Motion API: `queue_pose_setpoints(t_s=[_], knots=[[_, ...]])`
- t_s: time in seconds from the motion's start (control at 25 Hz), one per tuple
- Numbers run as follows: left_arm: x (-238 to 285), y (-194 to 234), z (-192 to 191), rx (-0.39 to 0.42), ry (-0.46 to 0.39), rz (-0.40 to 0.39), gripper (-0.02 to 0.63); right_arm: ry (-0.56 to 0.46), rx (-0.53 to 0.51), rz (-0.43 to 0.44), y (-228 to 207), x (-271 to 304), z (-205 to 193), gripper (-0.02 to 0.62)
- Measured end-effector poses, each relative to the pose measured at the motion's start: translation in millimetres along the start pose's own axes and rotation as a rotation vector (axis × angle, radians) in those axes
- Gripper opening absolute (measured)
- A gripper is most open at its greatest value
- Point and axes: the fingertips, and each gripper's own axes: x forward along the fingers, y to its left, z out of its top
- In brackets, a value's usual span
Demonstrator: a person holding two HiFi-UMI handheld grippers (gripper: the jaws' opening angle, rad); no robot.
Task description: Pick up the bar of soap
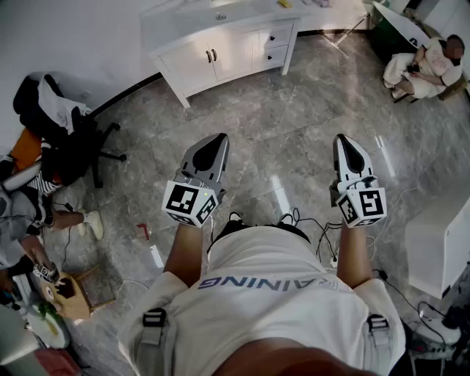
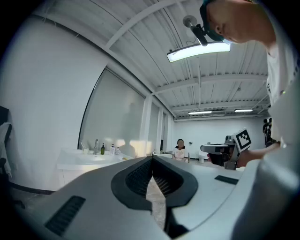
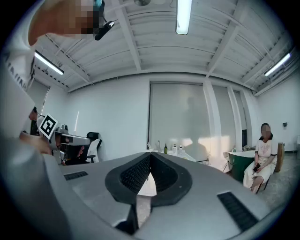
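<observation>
**Both grippers closed and empty, well short of the vanity**

Nearest the head camera, at 6 o'clock, is the person's white shirt (image 1: 264,294), with both forearms reaching out from it over the grey marble floor (image 1: 294,125).

The left gripper (image 1: 217,141) is held just toward 9 o'clock of the picture's centre, its tip pointing to 12 o'clock. In its own view the left gripper (image 2: 152,159) has its jaws together at the tips, with nothing between them. The right gripper (image 1: 343,141) is at 3 o'clock, roughly parallel to the left and well apart from it. In its own view the right gripper (image 3: 150,155) is likewise closed on nothing.

At 12 o'clock, against the wall, stands a white vanity cabinet (image 1: 220,51). On its top, at the picture's upper edge, lies a small yellow block (image 1: 285,4). It seems to be the soap, though it is too small to tell for sure, and it is well apart from both grippers. The left gripper view shows a faucet (image 2: 96,145) and bottles (image 2: 102,150) on that counter at 9 o'clock.

A seated person (image 1: 426,66) is at 2 o'clock, a black office chair (image 1: 66,132) at 9 o'clock, and cables (image 1: 308,220) lie on the floor close to the person's body.
</observation>
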Motion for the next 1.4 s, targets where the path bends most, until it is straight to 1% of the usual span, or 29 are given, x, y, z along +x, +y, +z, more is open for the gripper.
queue_pose_setpoints(t_s=[0.16,0.56,0.76,0.96,1.12,1.24,1.4], knots=[[-1.0,5.6,0.7,-0.002,0.0,-0.003,0.008,0.011,0.013,-0.023,3.4,1.7,2.8,0.012],[-7.3,18.3,2.6,0.006,0.002,-0.013,0.009,0.01,0.009,-0.033,14.4,9.2,6.7,0.012],[-14.0,30.6,2.0,0.005,0.001,-0.024,0.008,-0.042,0.031,-0.015,26.7,15.9,10.5,0.012],[-25.2,46.8,-2.6,0.004,-0.002,-0.054,0.009,-0.02,0.021,-0.062,48.4,21.5,11.9,0.012],[-30.3,62.8,-8.8,0.004,0.01,-0.083,0.009,-0.021,-0.001,-0.074,65.0,27.8,11.0,0.012],[-29.6,67.9,-11.5,0.012,0.012,-0.089,0.009,0.001,-0.002,-0.096,68.3,31.2,10.7,0.012],[-27.0,78.1,-11.1,0.019,0.014,-0.086,0.009,-0.003,0.002,-0.094,64.4,45.2,8.8,0.012]])
